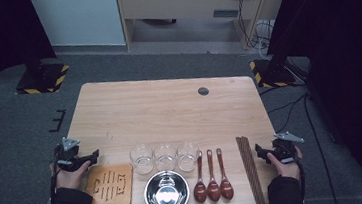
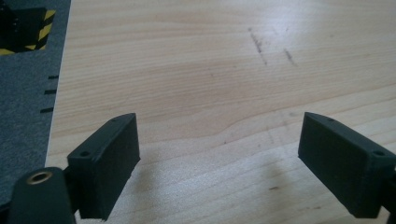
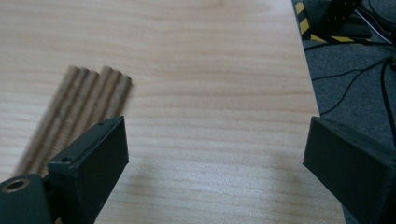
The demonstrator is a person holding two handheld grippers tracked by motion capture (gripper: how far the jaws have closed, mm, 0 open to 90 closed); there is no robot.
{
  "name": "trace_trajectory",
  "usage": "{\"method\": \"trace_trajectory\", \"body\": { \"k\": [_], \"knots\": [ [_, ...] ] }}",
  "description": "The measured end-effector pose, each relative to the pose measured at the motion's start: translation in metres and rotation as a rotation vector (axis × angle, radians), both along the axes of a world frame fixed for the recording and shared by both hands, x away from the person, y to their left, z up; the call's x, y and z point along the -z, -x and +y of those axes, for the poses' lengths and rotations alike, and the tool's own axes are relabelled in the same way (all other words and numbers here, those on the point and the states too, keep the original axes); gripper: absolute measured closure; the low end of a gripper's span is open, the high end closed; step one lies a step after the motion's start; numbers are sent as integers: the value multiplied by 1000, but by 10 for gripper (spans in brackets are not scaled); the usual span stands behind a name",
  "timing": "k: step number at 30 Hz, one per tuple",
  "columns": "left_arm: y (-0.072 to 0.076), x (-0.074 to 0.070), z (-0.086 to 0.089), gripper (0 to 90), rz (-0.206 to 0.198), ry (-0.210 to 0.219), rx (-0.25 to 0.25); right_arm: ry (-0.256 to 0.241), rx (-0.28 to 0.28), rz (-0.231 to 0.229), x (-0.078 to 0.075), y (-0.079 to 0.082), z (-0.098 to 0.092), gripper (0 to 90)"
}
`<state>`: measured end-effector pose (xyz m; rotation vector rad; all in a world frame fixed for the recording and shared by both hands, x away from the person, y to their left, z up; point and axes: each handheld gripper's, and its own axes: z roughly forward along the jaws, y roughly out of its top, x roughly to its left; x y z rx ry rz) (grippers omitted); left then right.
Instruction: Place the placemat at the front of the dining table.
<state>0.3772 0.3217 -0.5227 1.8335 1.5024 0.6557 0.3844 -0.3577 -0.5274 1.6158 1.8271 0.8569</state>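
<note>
The right gripper (image 1: 263,153) sat at the lower right of the high view, just beside the chopsticks (image 1: 249,168), with its jaws wide apart and nothing between them. In the right gripper view the chopsticks (image 3: 77,114) lay at the left of the frame, running from the middle down behind the left jaw, flat on the table (image 3: 210,70) and packed side by side in a tight bundle. The left gripper (image 1: 91,156) hovered at the lower left of the high view, near the mat (image 1: 111,186); in the left gripper view its jaws also stood wide open over bare wood (image 2: 210,70), holding nothing.

Judged from these pictures, the chopsticks were the nearest work for the right gripper. They looked like thin, stiff, light sticks with a smooth finish, so they would likely roll or slide apart if pinched carelessly. Because they lay flat against the table and touched each other, lifting a single one would probably call for separating it from its neighbours first. A hold near the middle of the length seemed best for balance; a hold near an end would let the far tip sag and swing. The jaws would need to close across the narrow width, low to the table.

The glasses (image 1: 164,156), bowl (image 1: 166,193) and spoons (image 1: 211,177) stood in the lower middle of the high view, untouched.
</note>
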Motion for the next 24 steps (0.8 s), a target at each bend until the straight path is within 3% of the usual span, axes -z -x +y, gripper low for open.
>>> {"method": "trace_trajectory", "body": {
  "k": [15,24],
  "knots": [
    [23,-34,-8,150,-67,41,70,-30,-30,-143,-46,14,20,58],
    [34,-46,-12,150,-105,57,89,-49,-59,-196,-65,21,33,56]
  ]
}}
